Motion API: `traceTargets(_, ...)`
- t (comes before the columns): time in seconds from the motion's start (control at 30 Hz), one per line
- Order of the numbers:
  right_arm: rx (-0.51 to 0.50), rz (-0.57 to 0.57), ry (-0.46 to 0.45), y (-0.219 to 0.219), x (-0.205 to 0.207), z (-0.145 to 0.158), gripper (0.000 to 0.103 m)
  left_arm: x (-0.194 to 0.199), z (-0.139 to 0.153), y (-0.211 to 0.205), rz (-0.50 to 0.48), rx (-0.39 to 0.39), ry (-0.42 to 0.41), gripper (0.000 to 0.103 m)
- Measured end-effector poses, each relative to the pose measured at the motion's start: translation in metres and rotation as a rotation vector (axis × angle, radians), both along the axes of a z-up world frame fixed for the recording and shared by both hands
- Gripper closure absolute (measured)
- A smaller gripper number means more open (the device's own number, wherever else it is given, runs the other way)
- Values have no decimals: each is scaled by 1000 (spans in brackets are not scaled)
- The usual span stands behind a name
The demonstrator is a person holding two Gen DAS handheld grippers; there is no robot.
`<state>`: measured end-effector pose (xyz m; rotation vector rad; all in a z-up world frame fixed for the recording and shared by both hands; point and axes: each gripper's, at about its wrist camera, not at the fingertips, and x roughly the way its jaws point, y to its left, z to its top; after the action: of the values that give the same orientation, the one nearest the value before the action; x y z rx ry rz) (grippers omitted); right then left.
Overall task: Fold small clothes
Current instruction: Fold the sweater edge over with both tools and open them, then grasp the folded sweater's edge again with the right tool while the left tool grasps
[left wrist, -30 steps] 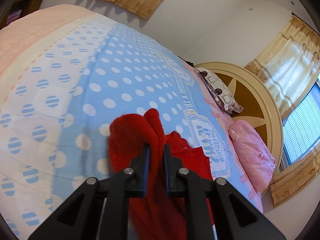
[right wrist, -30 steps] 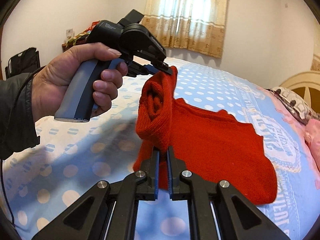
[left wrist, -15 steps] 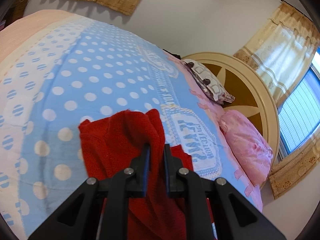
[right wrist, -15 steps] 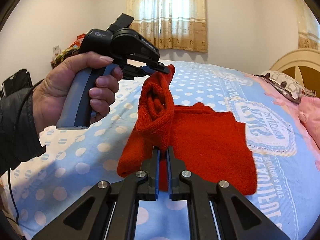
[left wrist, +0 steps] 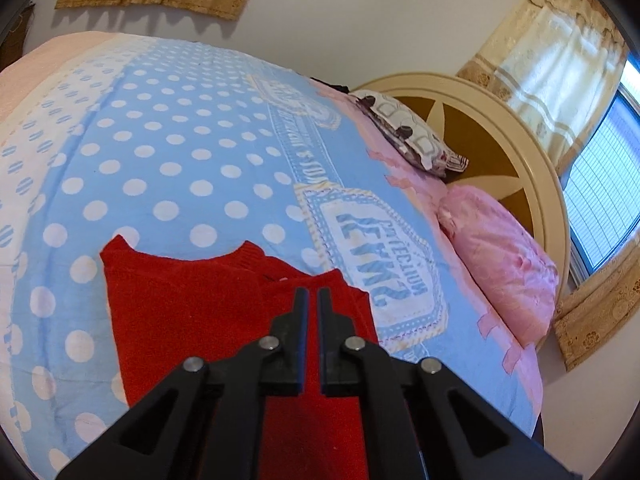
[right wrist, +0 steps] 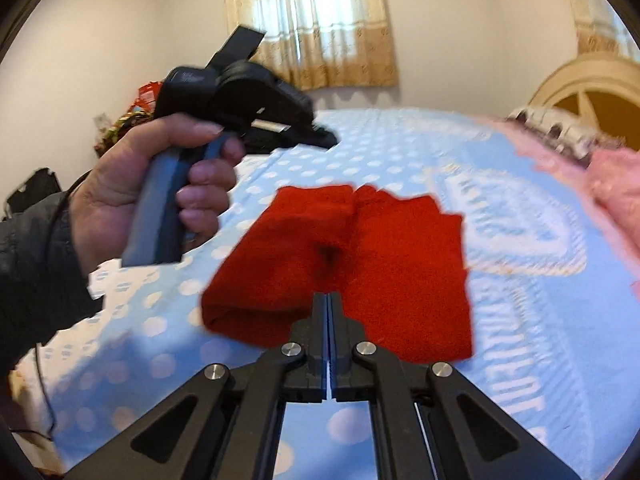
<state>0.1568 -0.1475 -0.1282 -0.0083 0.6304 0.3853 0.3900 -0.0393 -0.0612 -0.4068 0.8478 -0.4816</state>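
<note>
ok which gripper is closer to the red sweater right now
Right, as far as I can tell. The right gripper has its shut tips at the red sweater, on its near edge; the left gripper hangs raised above the bed, beyond its far edge.

A pink pillow (left wrist: pixel 500 264) and patterned pillow (left wrist: pixel 408 136) lie against the round headboard (left wrist: pixel 532 168).

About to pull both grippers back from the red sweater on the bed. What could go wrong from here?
1. The jaws of the right gripper are shut at the near edge of the red sweater. Blur hides whether knit is pinched, so retreating might drag the fold open.
2. The left gripper, also shut, sits low over the top layer and might snag it.
</note>
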Motion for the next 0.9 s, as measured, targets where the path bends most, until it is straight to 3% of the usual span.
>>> traceTargets(0.03,3,16,8,2,0,-2,95,1,-2,-2,-11,5,7,99)
traceTargets(0.1,21,68,75,10,3,-11,24,1,-4,-5,-37,8,17,99)
traceTargets(0.23,102,66,123,1,9,-18,26,-4,-1,-1,-42,49,-5,99)
traceTargets(0.33,241,36,230,-19,30,-25,34,-3,1,9,-6,78,-21,97)
traceTargets(0.37,268,27,249,-22,34,-27,38,0,-1,12,-1,72,-12,92)
traceTargets(0.43,313,25,271,-24,43,-30,42,5,-5,13,16,95,23,71)
traceTargets(0.47,328,28,281,-23,47,-33,42,7,-8,11,21,111,38,46)
traceTargets(0.5,343,28,304,-20,52,-38,42,9,-11,10,24,125,49,29)
traceTargets(0.67,350,45,333,-6,60,-47,42,18,-25,-12,-3,199,83,27)
traceTargets(0.73,353,57,329,-4,61,-45,42,21,-31,-28,-17,277,95,27)
traceTargets(0.8,344,55,326,-4,63,-45,42,24,-36,-38,-22,307,113,27)
traceTargets(0.9,346,54,332,-4,66,-49,42,30,-47,-58,-15,458,162,27)
